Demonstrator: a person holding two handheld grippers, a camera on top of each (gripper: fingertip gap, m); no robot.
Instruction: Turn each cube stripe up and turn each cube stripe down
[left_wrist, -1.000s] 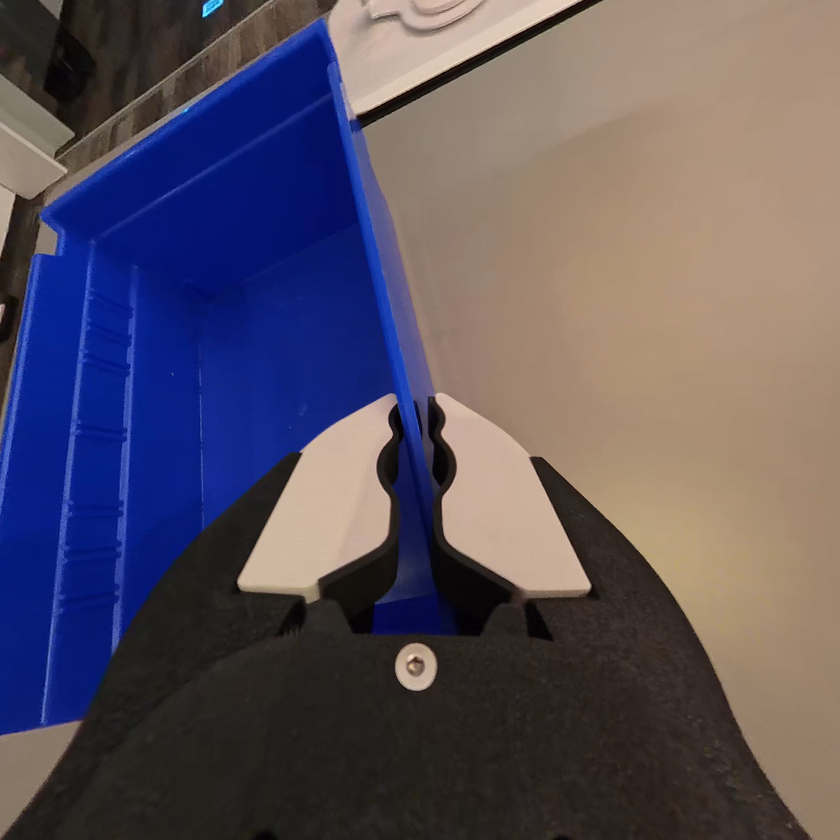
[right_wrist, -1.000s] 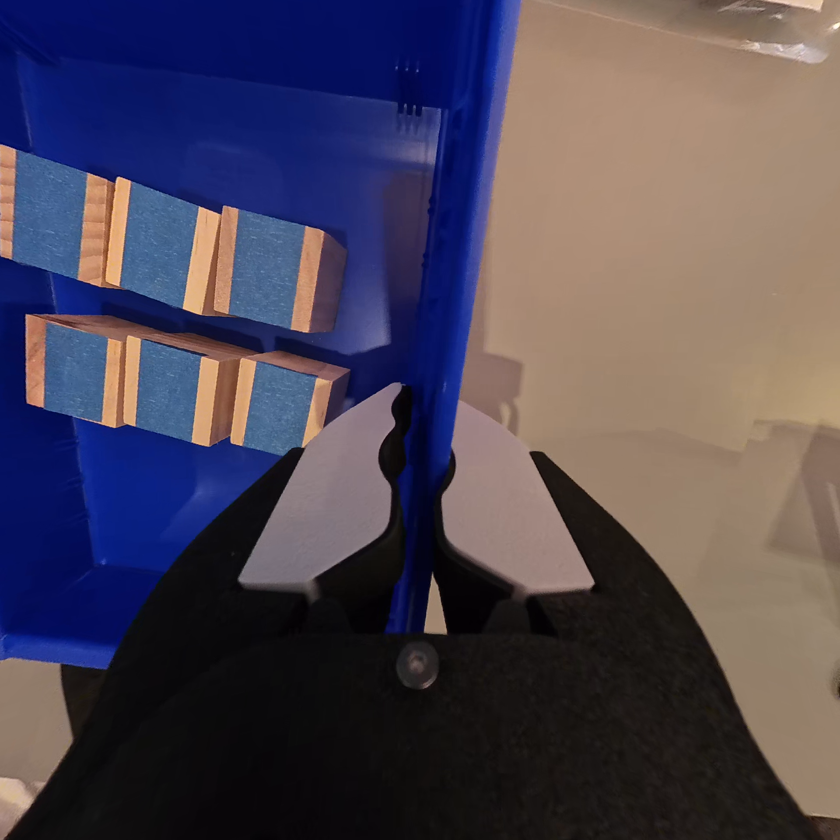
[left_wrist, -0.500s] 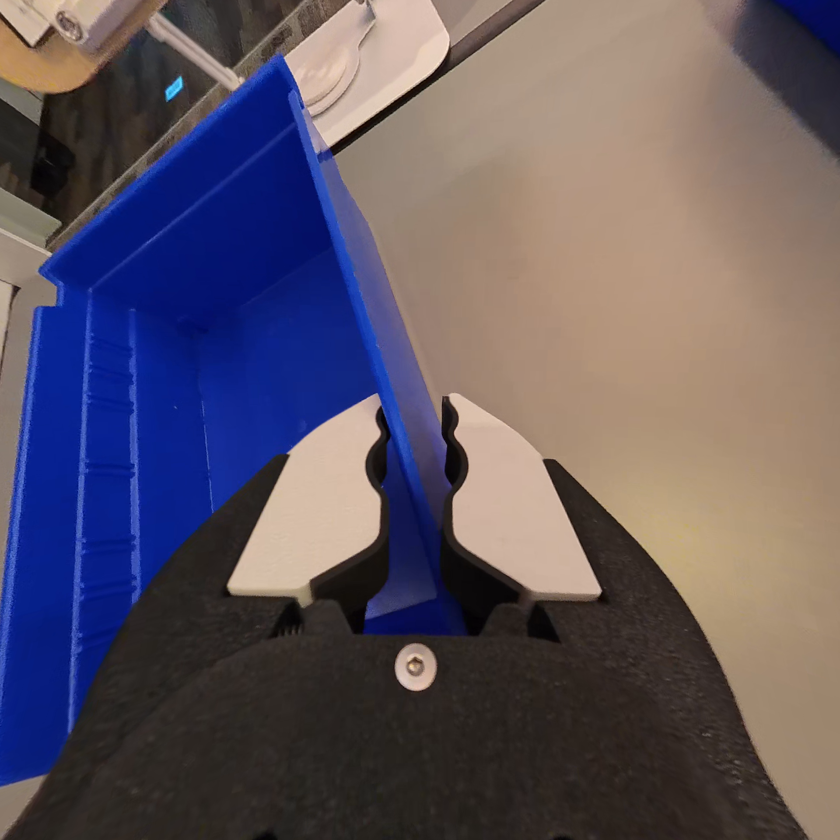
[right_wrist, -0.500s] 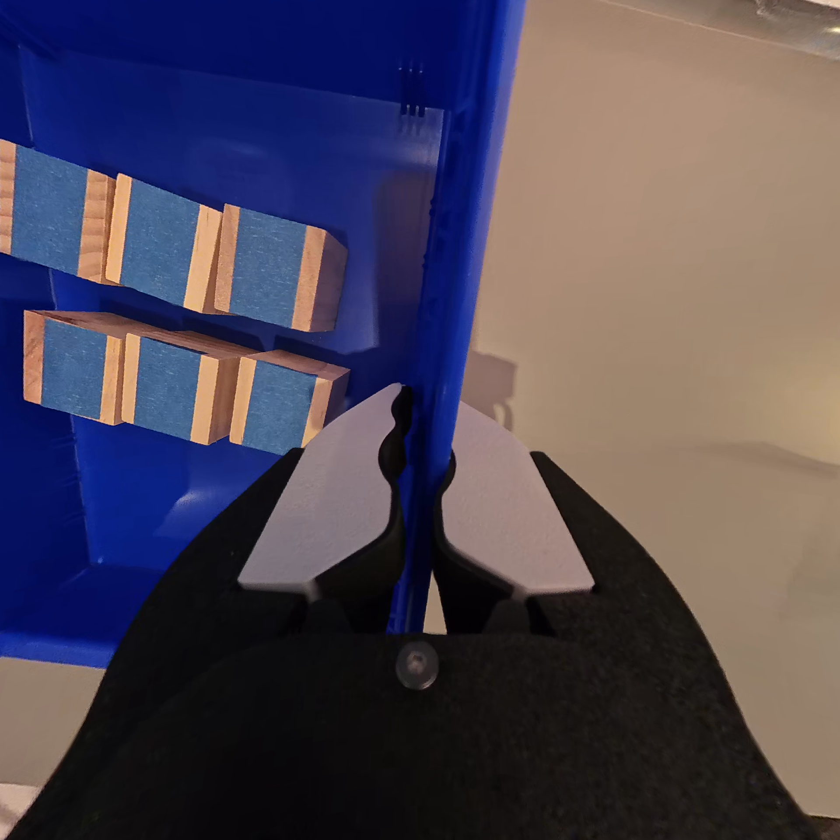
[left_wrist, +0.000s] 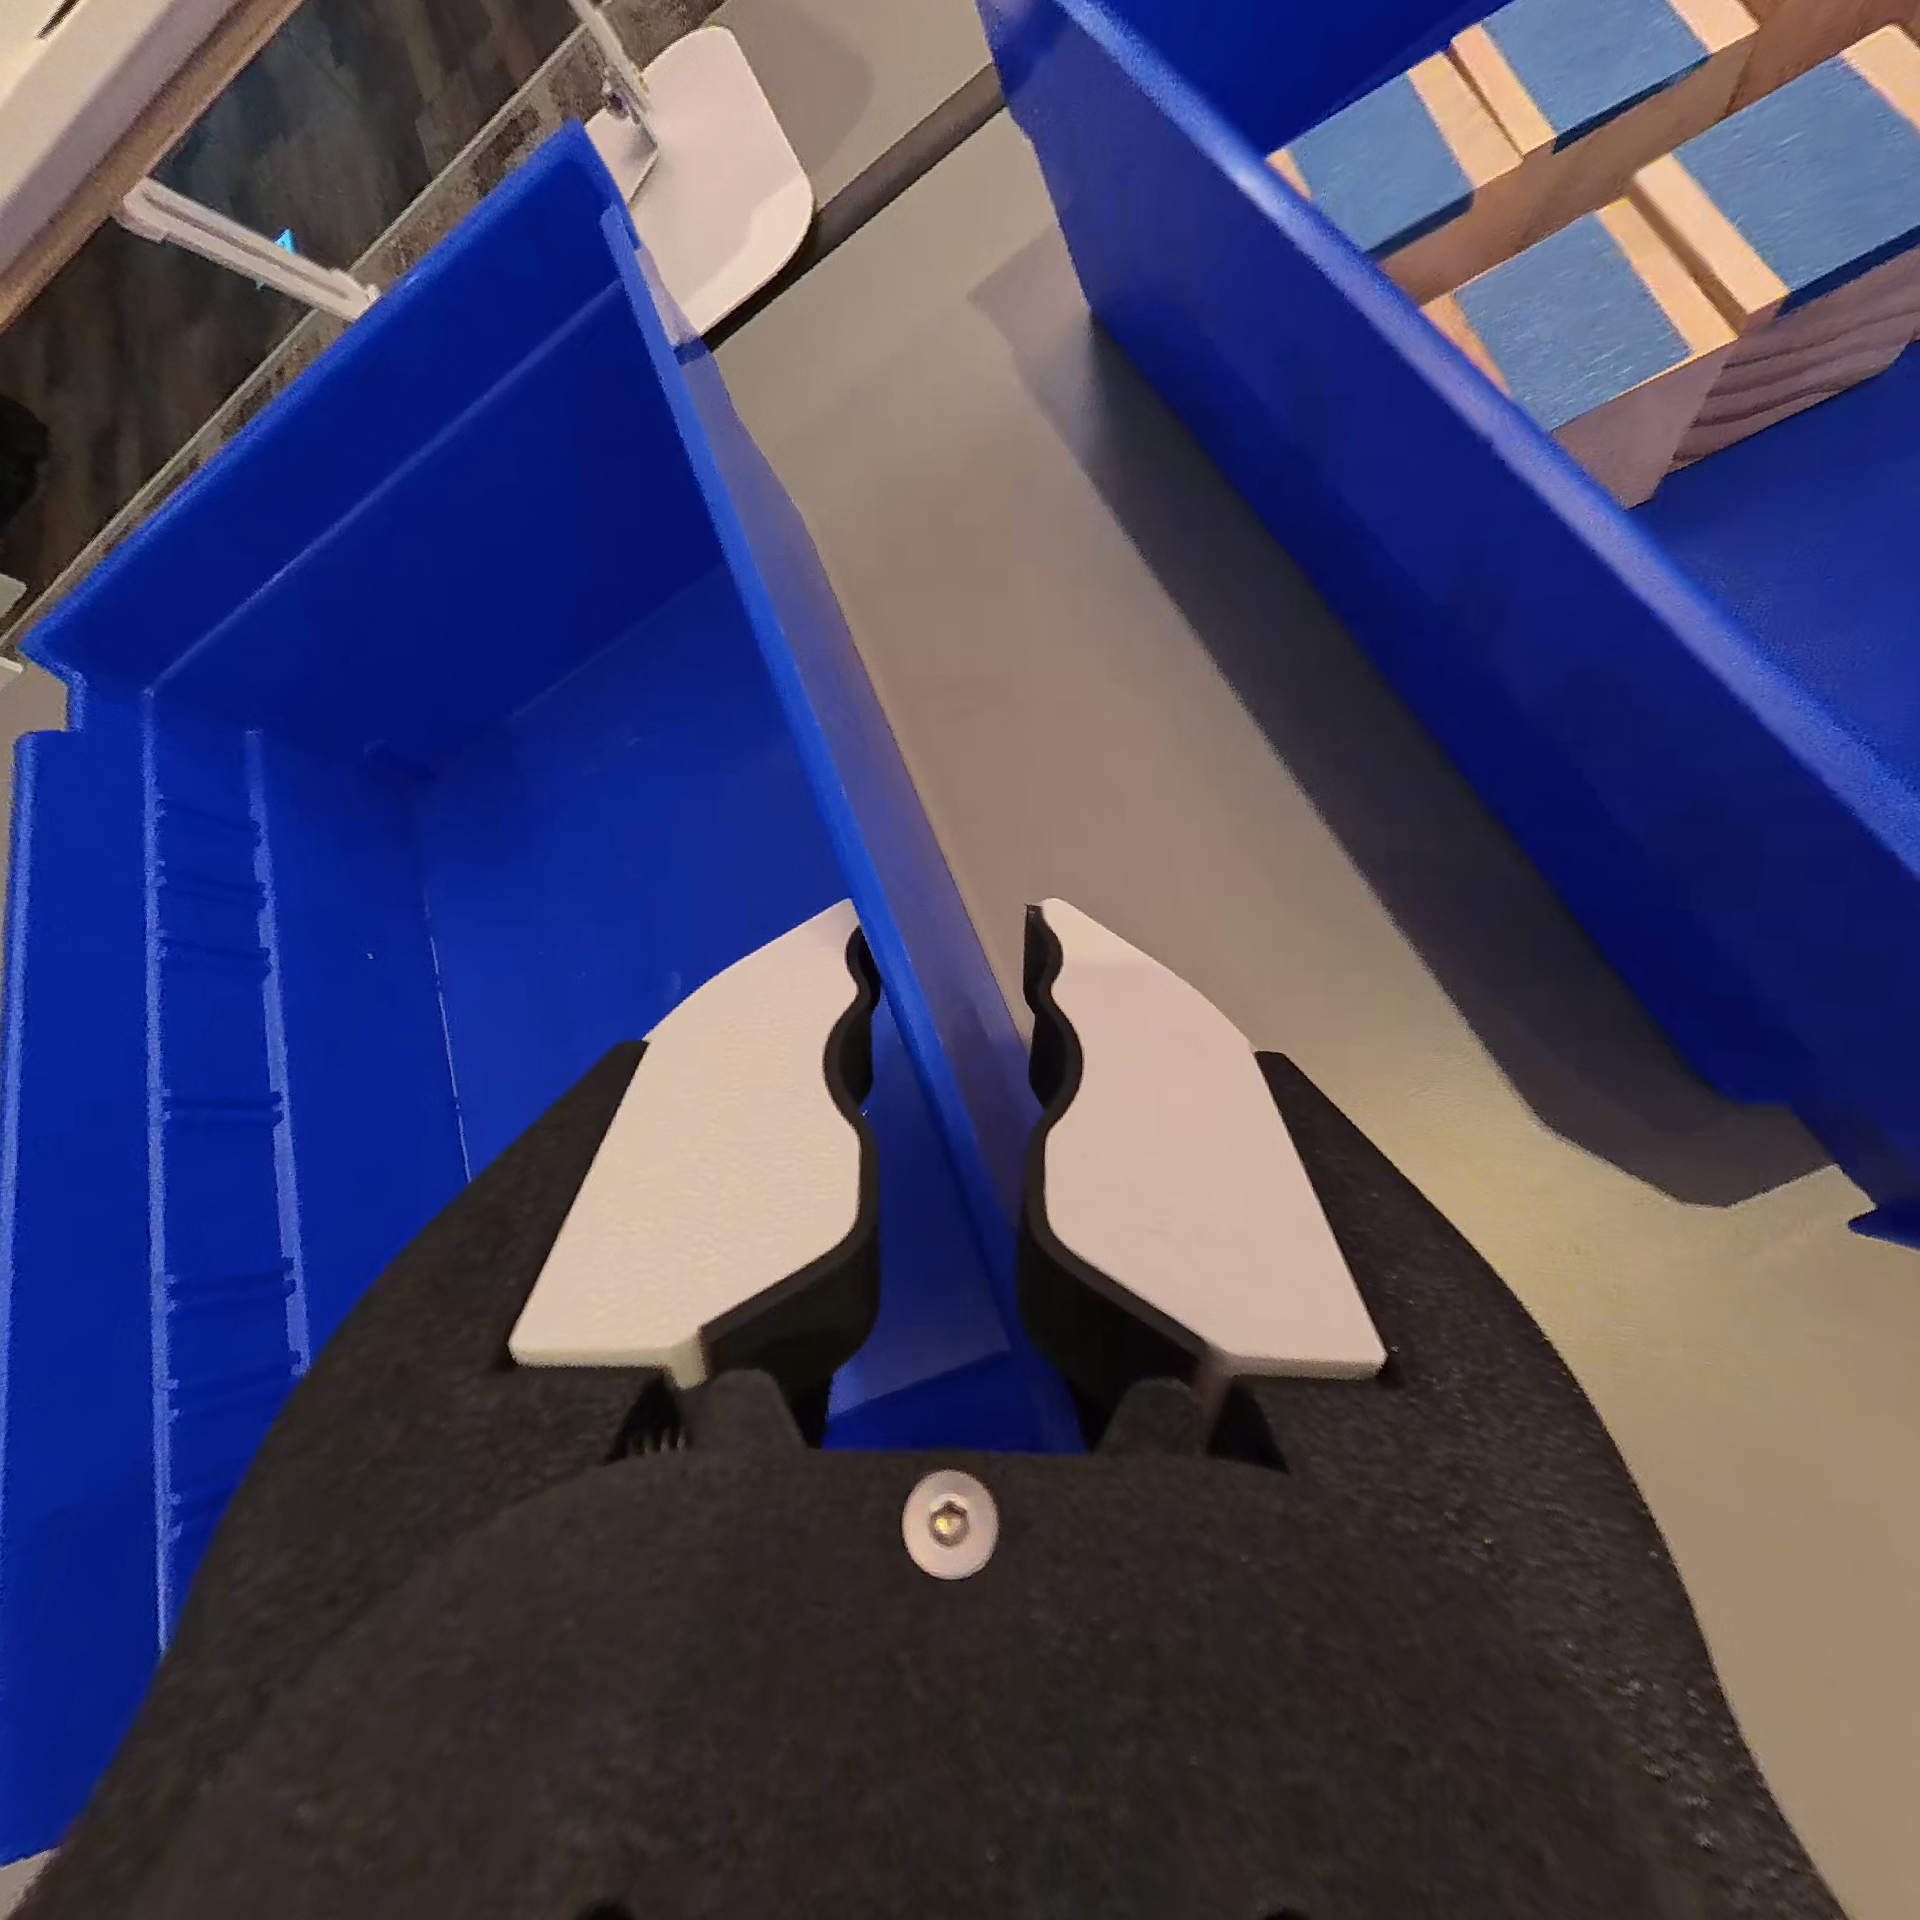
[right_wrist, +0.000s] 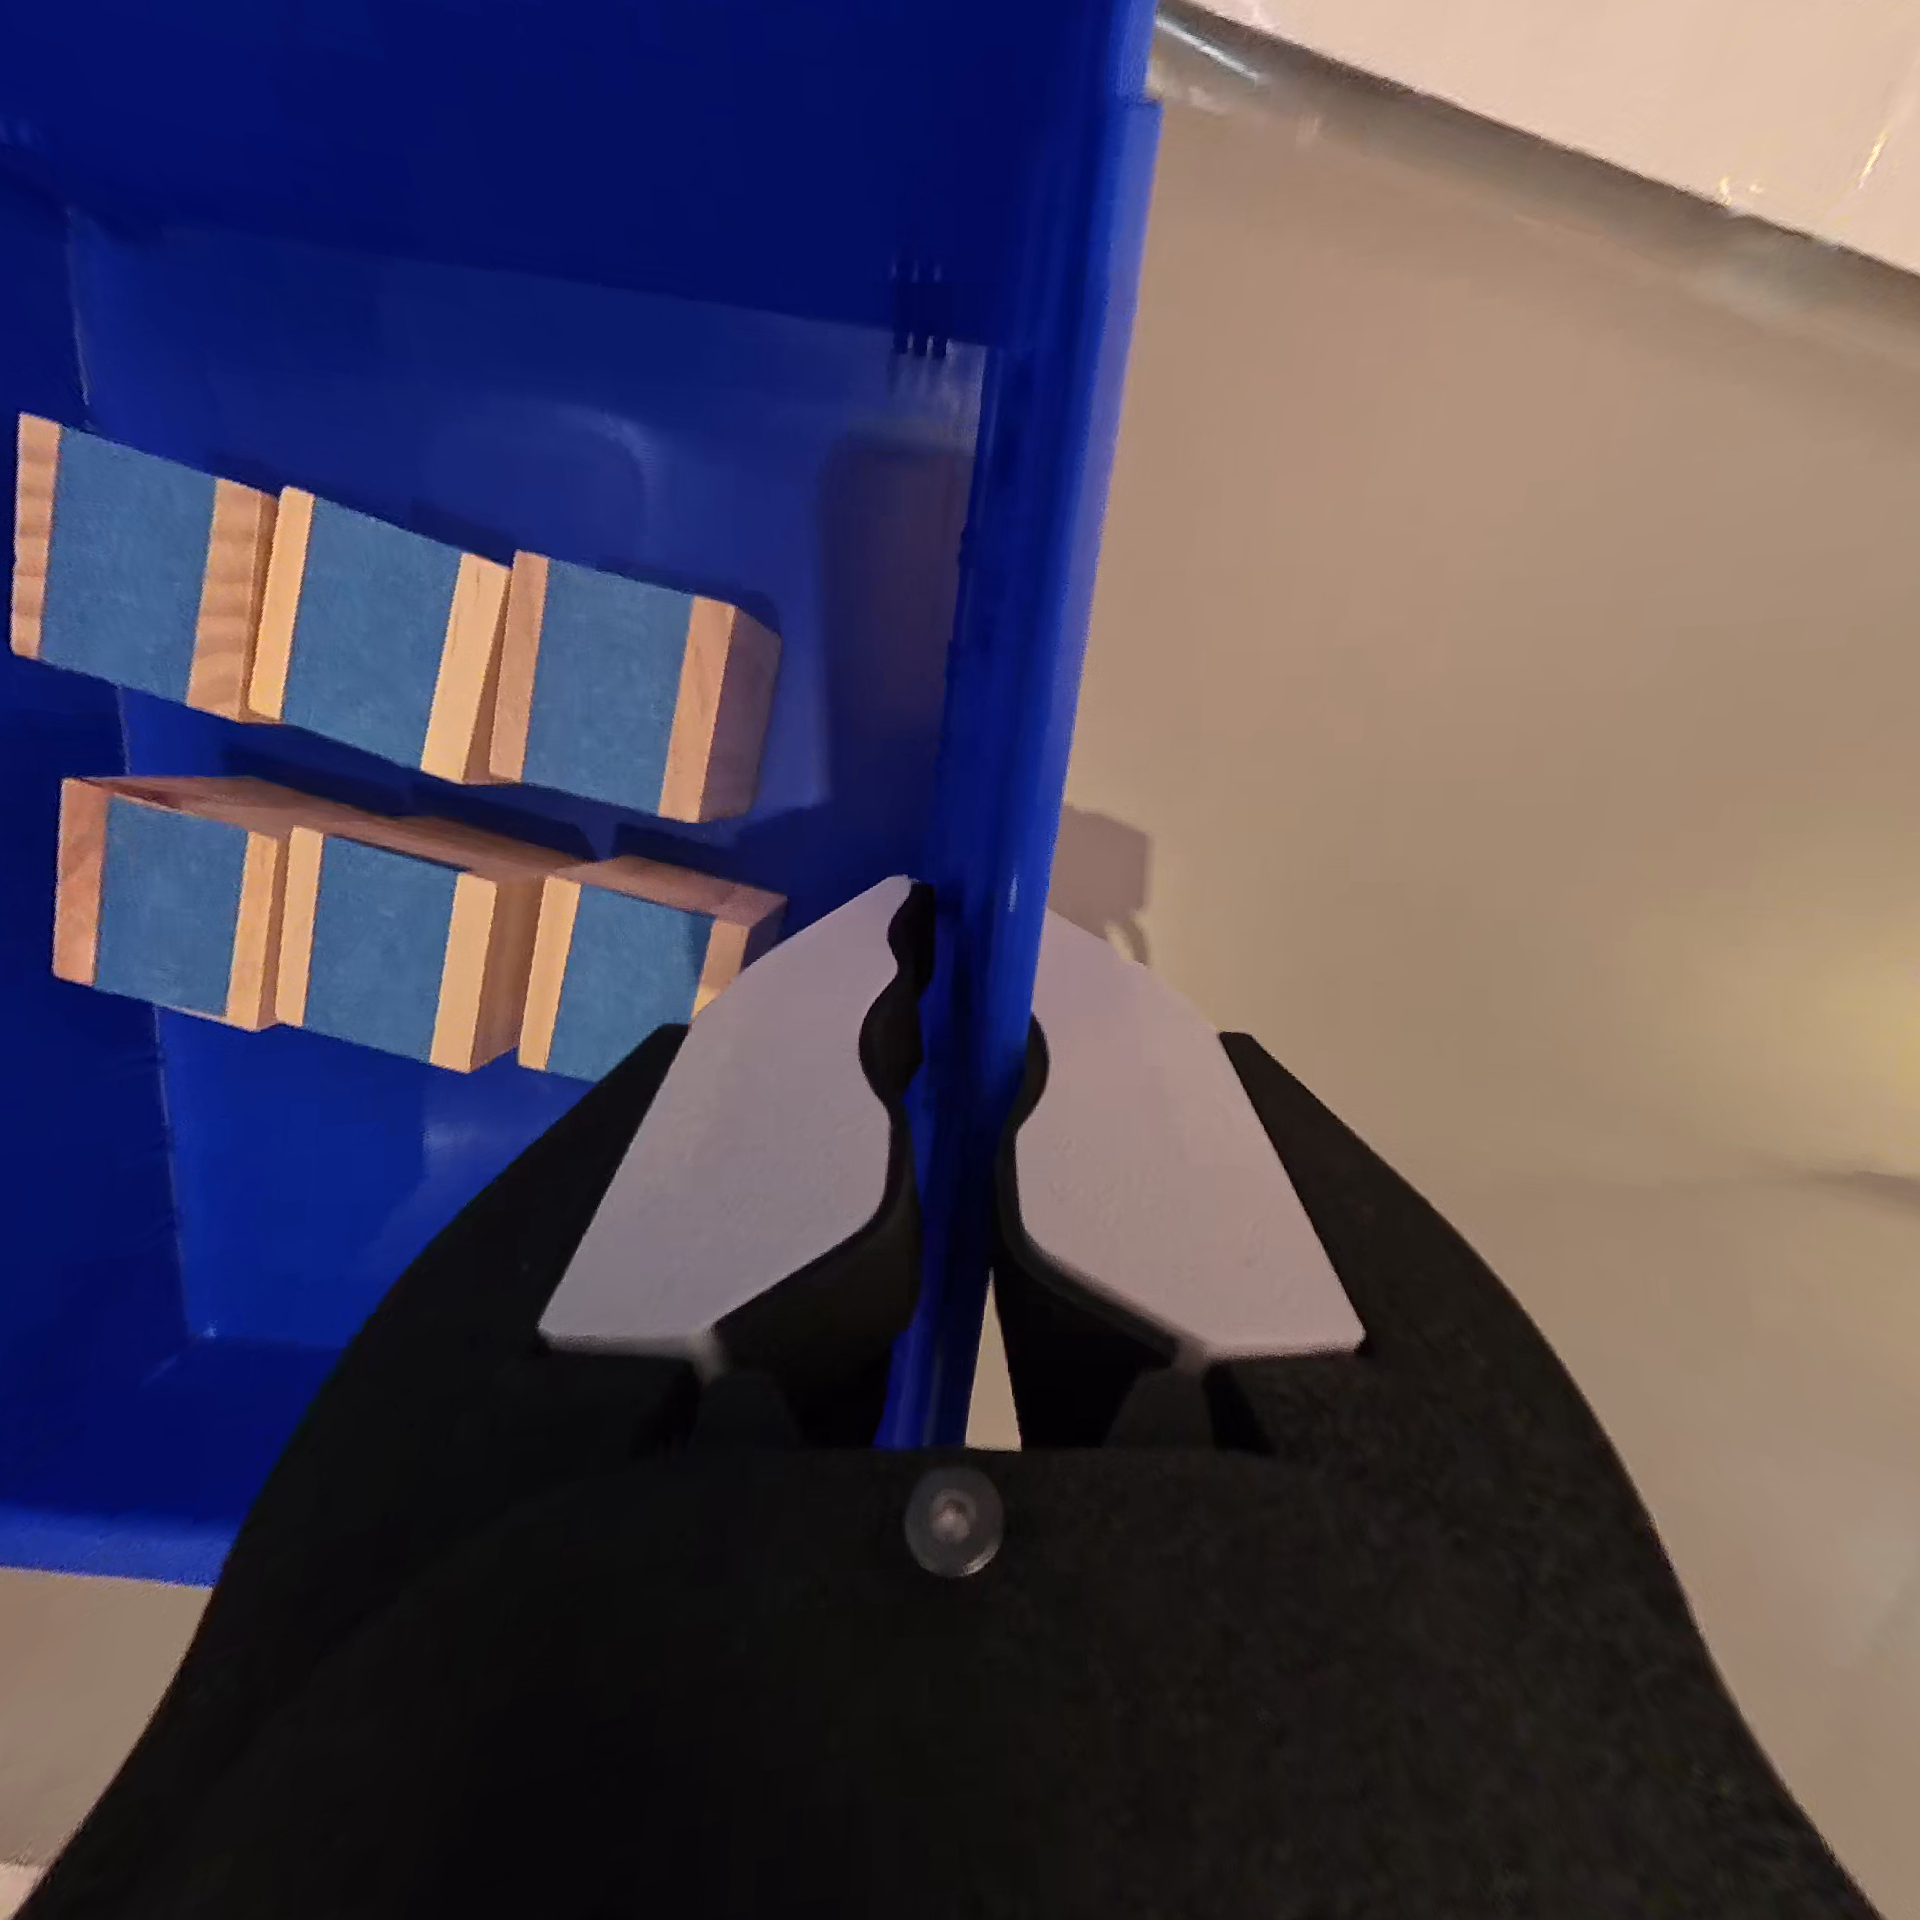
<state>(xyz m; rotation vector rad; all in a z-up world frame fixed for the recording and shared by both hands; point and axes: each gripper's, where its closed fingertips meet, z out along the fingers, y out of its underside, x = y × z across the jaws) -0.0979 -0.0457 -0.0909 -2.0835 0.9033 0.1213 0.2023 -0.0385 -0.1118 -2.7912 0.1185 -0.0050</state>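
Several wooden cubes (right_wrist: 384, 623) with a blue stripe facing up lie in two rows of three in a blue bin (right_wrist: 1039, 520). My right gripper (right_wrist: 977, 904) is shut on that bin's right wall, just right of the nearer row (right_wrist: 384, 935). My left gripper (left_wrist: 945, 920) straddles the right wall of a second, empty blue bin (left_wrist: 416, 520). Its jaws stand apart, with a gap between the right finger (left_wrist: 1164, 1143) and the wall. The bin with cubes (left_wrist: 1351, 468) also shows at the upper right of the left wrist view, cubes (left_wrist: 1558, 332) inside.
Both bins stand on a grey table (left_wrist: 1143, 883) with a strip of bare surface between them. A white stand base (left_wrist: 717, 177) sits at the table's far edge beyond the empty bin. Open table (right_wrist: 1507, 831) lies right of the cube bin.
My left gripper's jaws have opened off the empty bin's wall. The bin with cubes has come into the left wrist view at the right. My right gripper stays clamped on its wall.
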